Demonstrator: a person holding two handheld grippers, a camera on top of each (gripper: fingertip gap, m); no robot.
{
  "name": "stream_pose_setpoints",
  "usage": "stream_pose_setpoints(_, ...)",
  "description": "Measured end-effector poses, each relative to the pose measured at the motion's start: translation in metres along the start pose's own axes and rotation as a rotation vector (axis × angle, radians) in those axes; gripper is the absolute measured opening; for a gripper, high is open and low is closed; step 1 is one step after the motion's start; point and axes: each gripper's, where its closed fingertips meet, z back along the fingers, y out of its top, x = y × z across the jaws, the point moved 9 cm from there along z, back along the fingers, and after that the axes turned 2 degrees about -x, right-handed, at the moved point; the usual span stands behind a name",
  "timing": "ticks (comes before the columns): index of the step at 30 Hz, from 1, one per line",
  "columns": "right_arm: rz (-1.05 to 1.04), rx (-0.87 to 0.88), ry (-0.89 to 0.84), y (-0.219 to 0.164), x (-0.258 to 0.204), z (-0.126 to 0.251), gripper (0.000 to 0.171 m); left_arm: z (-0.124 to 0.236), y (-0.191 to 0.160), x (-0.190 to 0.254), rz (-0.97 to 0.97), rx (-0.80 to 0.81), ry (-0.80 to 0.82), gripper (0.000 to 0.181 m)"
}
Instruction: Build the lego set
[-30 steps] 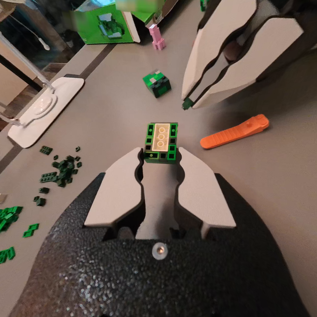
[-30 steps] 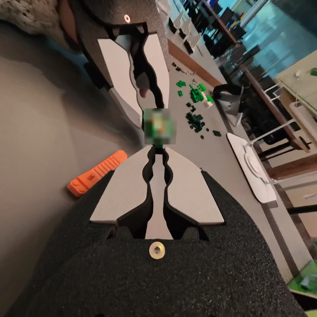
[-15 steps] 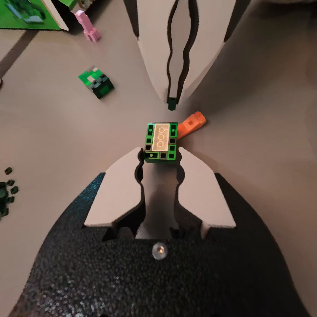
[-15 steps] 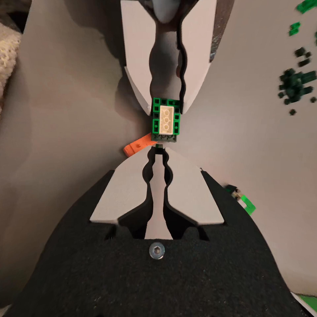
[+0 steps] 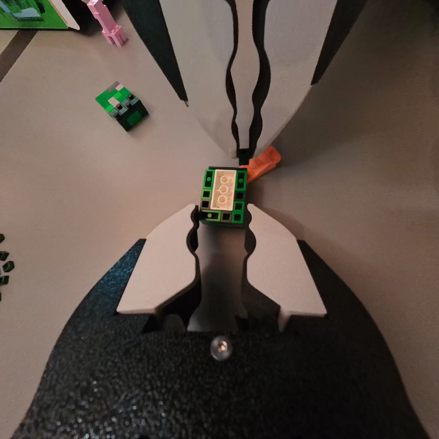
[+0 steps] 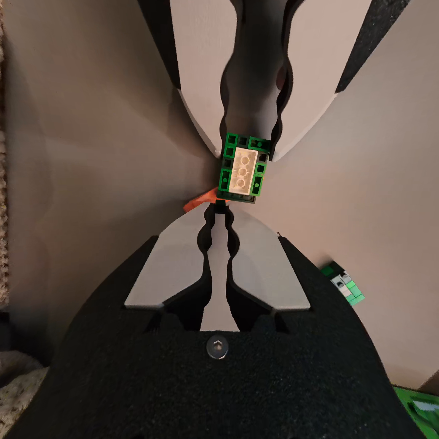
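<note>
Green pieces mark the left side of the left wrist view: the corner of a green box (image 5: pixel 28 14) at the top edge, and a few dark green loose bricks (image 5: pixel 6 266) at the far left edge of the grey table (image 5: pixel 71 190). Near the box stands a small pink figure (image 5: pixel 108 23). A little lower lies a small green cube build (image 5: pixel 122 107), well apart from both grippers.

In the middle, the left gripper (image 5: pixel 222 211) holds the green block assembly (image 5: pixel 224 196) by its near end, one fingertip on each side. The underside of the block faces the camera, with a white brick (image 5: pixel 223 188) framed by green and dark green pieces. The block is above the table, not resting on it.

Directly opposite comes the right gripper (image 5: pixel 243 154), pointing toward the left one. Its fingers are almost together and they pinch a small dark green piece (image 5: pixel 243 156) at the tips. This piece is just beside the far edge of the block; I cannot tell if they touch.

To the right, partly hidden behind the block and the right gripper, lies an orange brick separator (image 5: pixel 263 164) on the table.

In the right wrist view the same small piece (image 6: pixel 219 203) sits between the tips, just under the block (image 6: pixel 244 168).
</note>
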Motion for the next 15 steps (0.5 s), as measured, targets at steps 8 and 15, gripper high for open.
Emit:
stream_pose_setpoints(8,0.013,0.001,-0.017,0.0028,-0.0013,-0.0012,0.008,0.0003,0.0014,-0.0002,0.013,0.01,-0.002,0.036)
stream_pose_setpoints(15,0.013,-0.005,-0.022,0.005,-0.0006,-0.0014,0.008,-0.0002,0.0024,0.0004,0.01,0.014,-0.002,0.036)
